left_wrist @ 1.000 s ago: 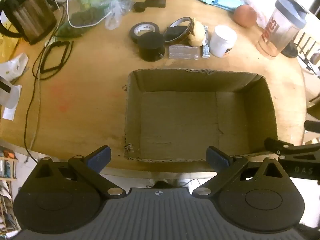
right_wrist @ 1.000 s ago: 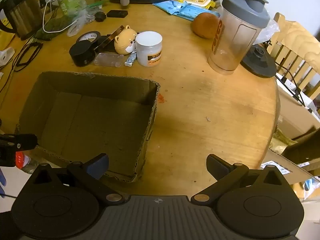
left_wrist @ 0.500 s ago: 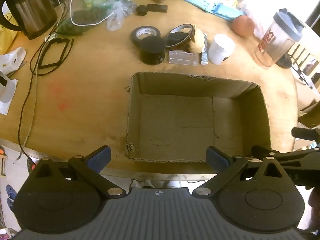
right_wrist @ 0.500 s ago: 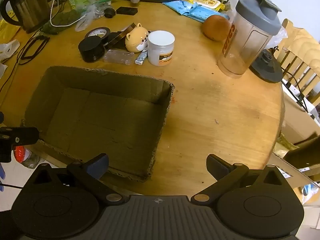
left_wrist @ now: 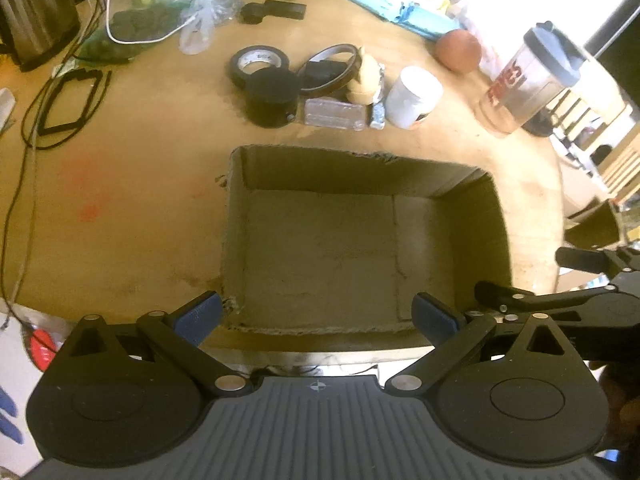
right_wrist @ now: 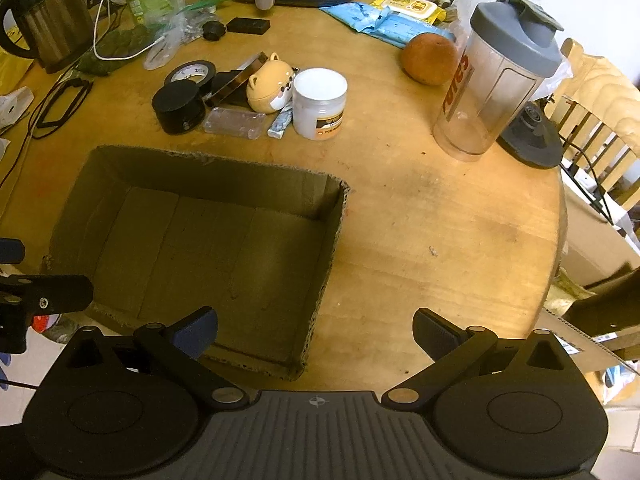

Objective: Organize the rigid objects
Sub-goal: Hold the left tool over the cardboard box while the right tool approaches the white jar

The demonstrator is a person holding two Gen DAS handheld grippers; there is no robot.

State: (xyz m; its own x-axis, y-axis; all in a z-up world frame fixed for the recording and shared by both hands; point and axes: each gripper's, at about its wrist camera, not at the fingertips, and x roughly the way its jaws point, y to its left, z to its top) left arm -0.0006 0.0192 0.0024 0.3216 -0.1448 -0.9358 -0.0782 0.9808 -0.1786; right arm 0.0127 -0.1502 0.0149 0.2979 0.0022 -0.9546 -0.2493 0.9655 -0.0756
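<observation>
Round and wooden, the counter [right_wrist: 440,220] carries an open cardboard box [right_wrist: 200,248] with nothing in it, near its front edge. Both tools hover at that edge, spread wide and holding nothing: the left tool [left_wrist: 316,316] over the box's near wall, the right tool [right_wrist: 316,328] over the box's right corner and the bare wood beside it. Beyond the box's far wall, well apart from both tools, lies a cluster: a tape roll [right_wrist: 191,74], a black jar [right_wrist: 179,107], a clear case [right_wrist: 234,123], a bear figure [right_wrist: 269,88] and a white jar [right_wrist: 319,103], packed close together. Farther right stand an orange [right_wrist: 429,58] and a shaker [right_wrist: 496,80]. A kettle [right_wrist: 44,16] stands far left.
</observation>
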